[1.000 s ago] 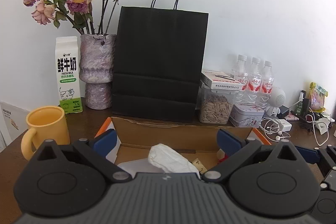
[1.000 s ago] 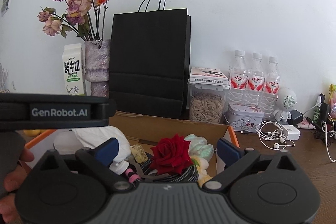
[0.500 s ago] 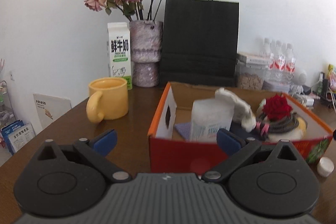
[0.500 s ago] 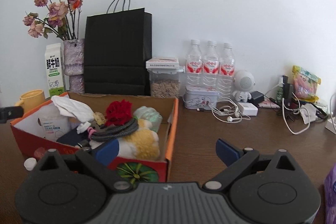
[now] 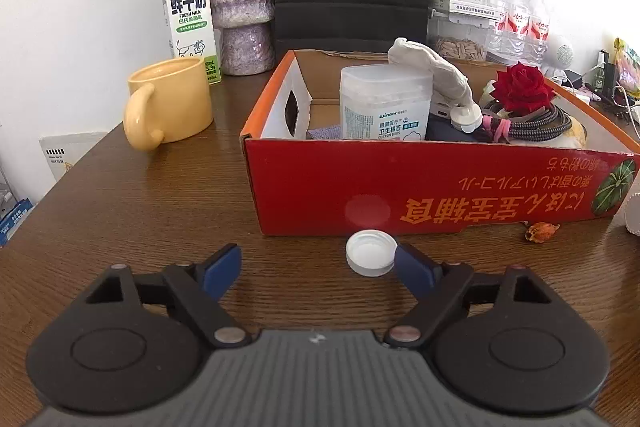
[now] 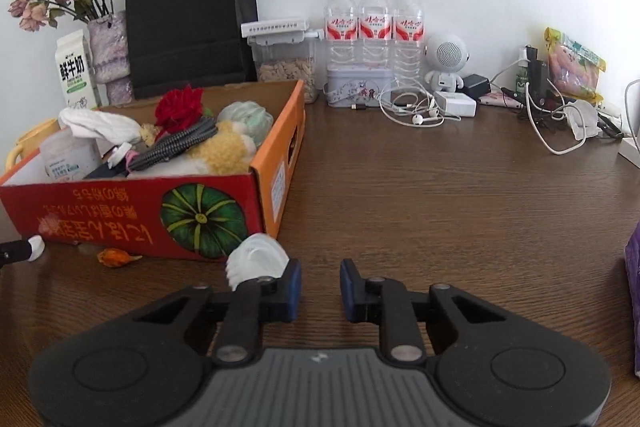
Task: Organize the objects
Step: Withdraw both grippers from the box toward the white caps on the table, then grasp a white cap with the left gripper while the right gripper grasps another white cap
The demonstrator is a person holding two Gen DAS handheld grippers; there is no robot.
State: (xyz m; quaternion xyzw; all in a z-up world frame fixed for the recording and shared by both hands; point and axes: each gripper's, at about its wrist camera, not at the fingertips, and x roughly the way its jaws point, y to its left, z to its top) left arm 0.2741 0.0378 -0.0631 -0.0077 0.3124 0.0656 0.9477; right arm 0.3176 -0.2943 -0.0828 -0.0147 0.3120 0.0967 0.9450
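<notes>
A red and orange cardboard box (image 5: pixel 400 187) (image 6: pixel 120 215) stands on the wooden table, filled with a cotton-swab tub (image 5: pixel 384 103), a white cloth, a red rose (image 5: pixel 522 87), a braided cable and a plush toy. In front of it lies a small white bottle cap (image 5: pixel 370 253). My left gripper (image 5: pixel 318 269) is low over the table, its jaws closing. The cap sits between them beside the right pad, far from the left pad. My right gripper (image 6: pixel 320 287) is closing to a narrow gap with nothing in it. A white ribbed lid (image 6: pixel 258 261) lies just outside its left finger.
A dried orange bud (image 5: pixel 540 231) lies by the box front. A yellow mug (image 5: pixel 172 103), milk carton (image 5: pixel 190 15) and vase (image 5: pixel 242 11) stand at the left. A black bag (image 6: pixel 188 15), water bottles (image 6: pixel 374 23), earphones (image 6: pixel 416 111) and cables line the wall.
Both grippers came down from above the box to the table in front of it. The right jaws went from wide to a narrow gap. The left jaws narrowed a little around the cap.
</notes>
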